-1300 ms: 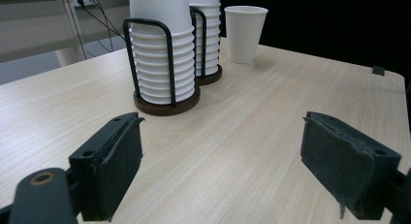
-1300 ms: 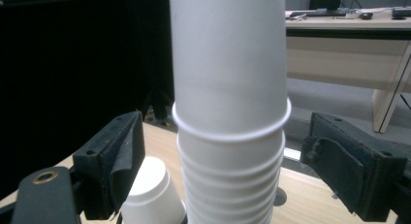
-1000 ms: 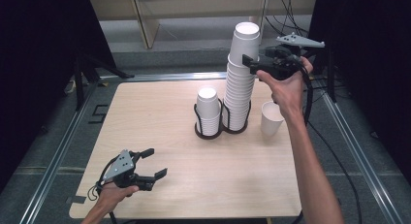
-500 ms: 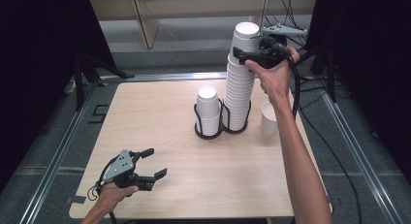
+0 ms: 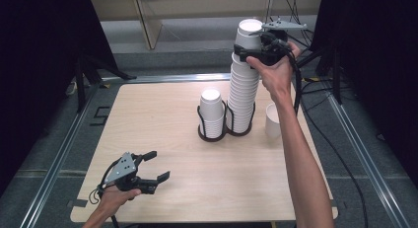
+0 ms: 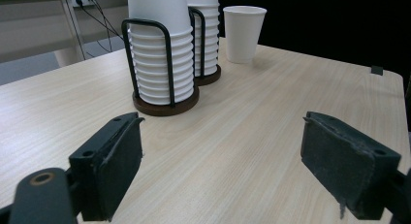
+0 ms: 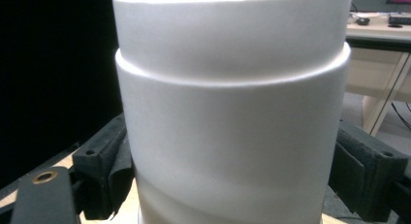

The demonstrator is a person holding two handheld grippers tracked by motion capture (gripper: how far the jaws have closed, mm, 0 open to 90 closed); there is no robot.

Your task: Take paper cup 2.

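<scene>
Since a second ago the right claw (image 5: 245,51) has swung in from the right side of the tall stack of cups (image 5: 244,87) and now sits around its top cup (image 5: 249,34); the left claw (image 5: 156,166) has not shifted.

From the high view, the tall stack stands in the right ring of a black wire holder (image 5: 226,132) near the far middle of the worktop (image 5: 162,114). The right claw reaches in from the stack's right, level with the top cup, one jaw on each side of it. A shorter stack (image 5: 212,114) fills the holder's left ring, and a single cup (image 5: 272,120) stands on the worktop just right of the holder. The left claw rests low at the near left edge, well apart from the cups, jaws spread and holding nothing.

Along the left claw (image 6: 223,170), both pads are wide apart over bare wood; the shorter stack (image 6: 162,59) in its ring is ahead, the tall stack (image 6: 206,35) behind it, the single cup (image 6: 244,32) beyond.

Along the right claw (image 7: 232,175), the top cup (image 7: 232,112) sits squarely between the jaws. Both pads lie close at its sides; whether they press on it I cannot tell.
</scene>
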